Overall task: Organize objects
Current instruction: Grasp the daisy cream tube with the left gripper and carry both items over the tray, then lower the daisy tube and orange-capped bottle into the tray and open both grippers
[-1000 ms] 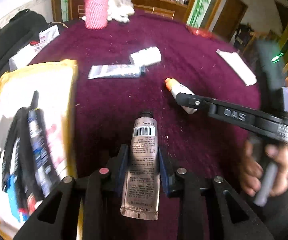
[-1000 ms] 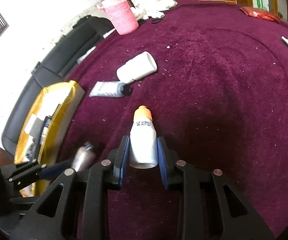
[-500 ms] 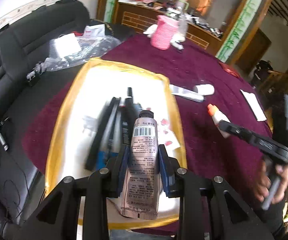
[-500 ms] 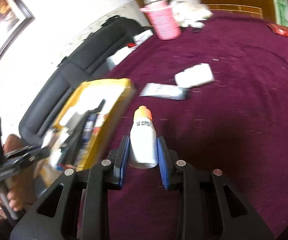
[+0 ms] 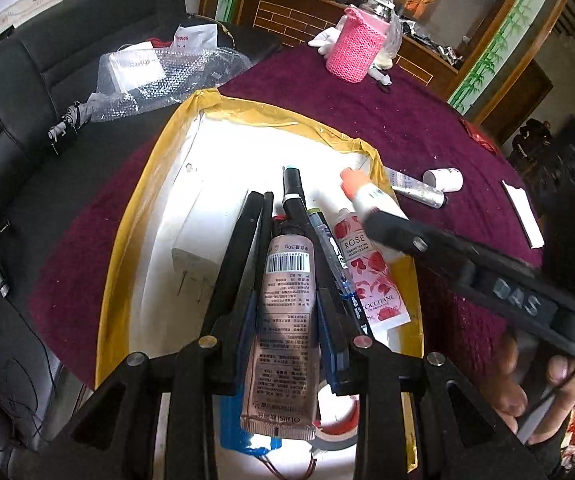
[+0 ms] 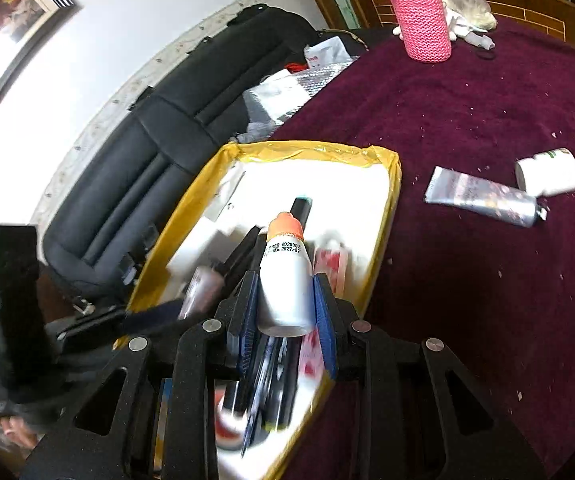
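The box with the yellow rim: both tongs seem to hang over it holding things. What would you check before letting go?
1. Left tongs shut on pink tube: ok.
2. Right tongs shut on white bottle: ok.
3. Both items over the box: ok.
4. Free floor in box: ok, far end.
5. Height above contents: cannot tell.
6. Silver tube and white jar still on cloth: not ok.
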The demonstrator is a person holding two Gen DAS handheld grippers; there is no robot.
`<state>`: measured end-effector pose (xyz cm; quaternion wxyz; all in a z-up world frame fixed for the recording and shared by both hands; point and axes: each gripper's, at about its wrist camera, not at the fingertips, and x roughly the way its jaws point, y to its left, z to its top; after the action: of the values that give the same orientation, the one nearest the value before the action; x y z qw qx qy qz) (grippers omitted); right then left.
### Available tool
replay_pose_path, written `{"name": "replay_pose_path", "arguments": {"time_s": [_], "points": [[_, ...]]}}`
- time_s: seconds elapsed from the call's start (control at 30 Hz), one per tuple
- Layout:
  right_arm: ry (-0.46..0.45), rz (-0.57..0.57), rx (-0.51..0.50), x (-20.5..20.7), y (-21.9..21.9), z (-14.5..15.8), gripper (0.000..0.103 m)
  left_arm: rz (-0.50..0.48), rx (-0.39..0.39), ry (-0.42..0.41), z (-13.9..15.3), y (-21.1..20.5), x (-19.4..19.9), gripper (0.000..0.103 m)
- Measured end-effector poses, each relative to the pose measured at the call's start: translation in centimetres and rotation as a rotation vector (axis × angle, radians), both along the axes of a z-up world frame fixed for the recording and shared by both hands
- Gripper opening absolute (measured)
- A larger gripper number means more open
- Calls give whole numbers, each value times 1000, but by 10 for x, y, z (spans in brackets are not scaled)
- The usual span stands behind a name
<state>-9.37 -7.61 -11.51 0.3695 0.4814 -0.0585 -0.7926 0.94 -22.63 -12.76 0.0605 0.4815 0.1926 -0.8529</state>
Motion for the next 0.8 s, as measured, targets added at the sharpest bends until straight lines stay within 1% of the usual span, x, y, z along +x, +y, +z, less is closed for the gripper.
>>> {"name": "replay_pose_path", "arguments": {"time_s": [0.13, 0.23, 0.3, 0.37, 0.47, 0.57, 0.7, 0.73, 0.8], "points": [[29, -9, 15, -15, -15, -5, 28, 9, -7, -13, -3, -2, -5, 29], [61, -22, 1, -23, -23, -11, 28, 13, -8, -21, -4, -5, -8, 29], [54, -45, 12, -29, -26, -16, 28, 16, -30, -30, -5, -4, -11, 29], [47, -51, 13, -33, -29, -17, 28, 17, -32, -35, -7, -3, -14, 29], [69, -62, 57, -37, -35, -18, 28, 15, -39, -40, -7, -2, -16, 29], [61, -70, 77, -42, -39, -21, 28, 22, -56, -48, -7, -1, -17, 29], [71, -55, 100, -43, -45, -23, 29, 32, -64, -33, -8, -3, -15, 30], [72, -49, 101, -42, -46, -23, 29, 29, -73, -24, -9, -2, -14, 30], [72, -35, 89, -42, -45, -23, 32, 22, -114, -12, -9, 3, -13, 31]]}}
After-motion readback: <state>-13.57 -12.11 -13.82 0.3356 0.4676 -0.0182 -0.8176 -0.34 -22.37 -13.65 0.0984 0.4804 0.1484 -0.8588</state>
